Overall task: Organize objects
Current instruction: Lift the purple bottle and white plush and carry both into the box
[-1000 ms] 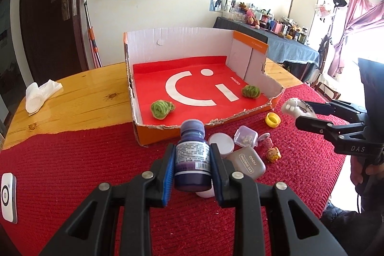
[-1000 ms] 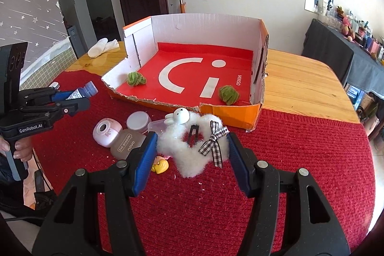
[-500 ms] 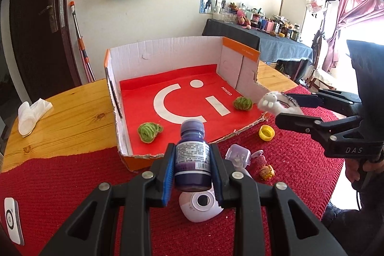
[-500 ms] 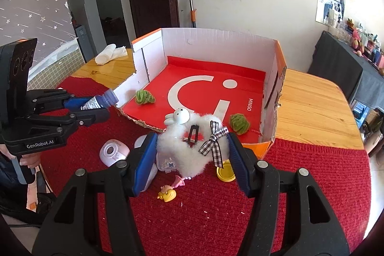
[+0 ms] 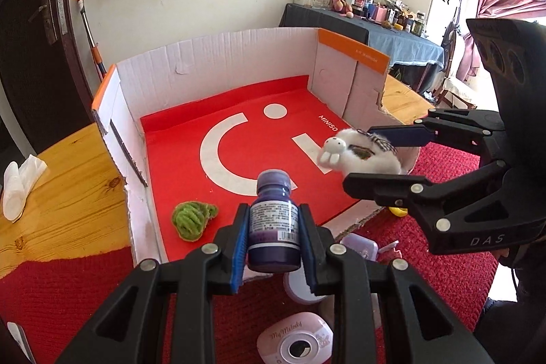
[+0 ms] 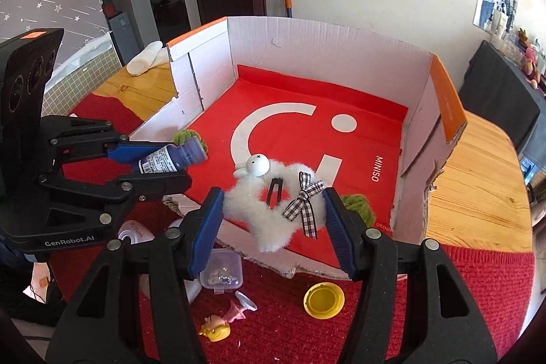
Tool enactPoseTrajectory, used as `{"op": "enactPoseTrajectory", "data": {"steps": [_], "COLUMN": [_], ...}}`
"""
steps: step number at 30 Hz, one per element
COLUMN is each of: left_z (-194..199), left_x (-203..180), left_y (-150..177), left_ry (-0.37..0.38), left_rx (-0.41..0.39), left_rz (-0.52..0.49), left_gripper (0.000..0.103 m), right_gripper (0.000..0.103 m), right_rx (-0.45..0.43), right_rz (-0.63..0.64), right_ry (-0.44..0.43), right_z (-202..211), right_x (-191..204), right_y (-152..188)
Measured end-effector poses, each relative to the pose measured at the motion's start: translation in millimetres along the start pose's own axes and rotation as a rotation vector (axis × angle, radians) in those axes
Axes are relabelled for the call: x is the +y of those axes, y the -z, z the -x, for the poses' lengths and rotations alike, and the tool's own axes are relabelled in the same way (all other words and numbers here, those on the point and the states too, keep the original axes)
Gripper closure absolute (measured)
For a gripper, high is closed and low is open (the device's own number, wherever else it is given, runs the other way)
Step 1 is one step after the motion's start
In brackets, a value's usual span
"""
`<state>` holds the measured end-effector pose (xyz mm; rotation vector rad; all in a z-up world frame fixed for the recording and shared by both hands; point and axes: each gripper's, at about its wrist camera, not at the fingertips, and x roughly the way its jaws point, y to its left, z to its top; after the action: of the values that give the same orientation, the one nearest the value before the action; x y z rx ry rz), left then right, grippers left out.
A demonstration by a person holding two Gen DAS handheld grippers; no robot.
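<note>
My left gripper is shut on a dark purple bottle and holds it over the front edge of the open cardboard box. My right gripper is shut on a fluffy white plush sheep with a checked bow, held over the box's front edge. The sheep also shows in the left wrist view, and the bottle in the right wrist view. The box has a red floor with two green yarn balls on it.
Outside the box, on the red cloth, lie a yellow cap, a small clear case, a tiny doll figure and a pink round case. A white cloth lies on the wooden table.
Both grippers have moved forward toward the box with their loads. The bottle and the sheep now hang over the box's front edge instead of over the red cloth.
</note>
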<state>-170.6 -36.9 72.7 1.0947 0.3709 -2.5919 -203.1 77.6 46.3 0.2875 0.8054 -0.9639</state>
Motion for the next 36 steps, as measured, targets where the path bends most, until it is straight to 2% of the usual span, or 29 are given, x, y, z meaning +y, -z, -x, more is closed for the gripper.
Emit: {"op": "enactPoseTrajectory", "data": {"steps": [9,20,36], "left_z": [-30,-55,-55], "left_x": [7,12,12], "left_y": [-6,-7,-7], "left_ry": [-0.025,-0.023,-0.016], "left_rx": [0.064,0.14,0.145], "left_rz": [0.003,-0.015,-0.028], "left_gripper": [0.075,0.075,0.074], "right_gripper": [0.046,0.046,0.045], "right_rx": [0.088,0.158,0.186], "right_rz": [0.008,0.027,0.035], "right_ry": [-0.009,-0.016,-0.04], "right_z": [-36,-57,-60], "right_x": [-4,-8,-13], "right_y": [-5,-5,-2]}}
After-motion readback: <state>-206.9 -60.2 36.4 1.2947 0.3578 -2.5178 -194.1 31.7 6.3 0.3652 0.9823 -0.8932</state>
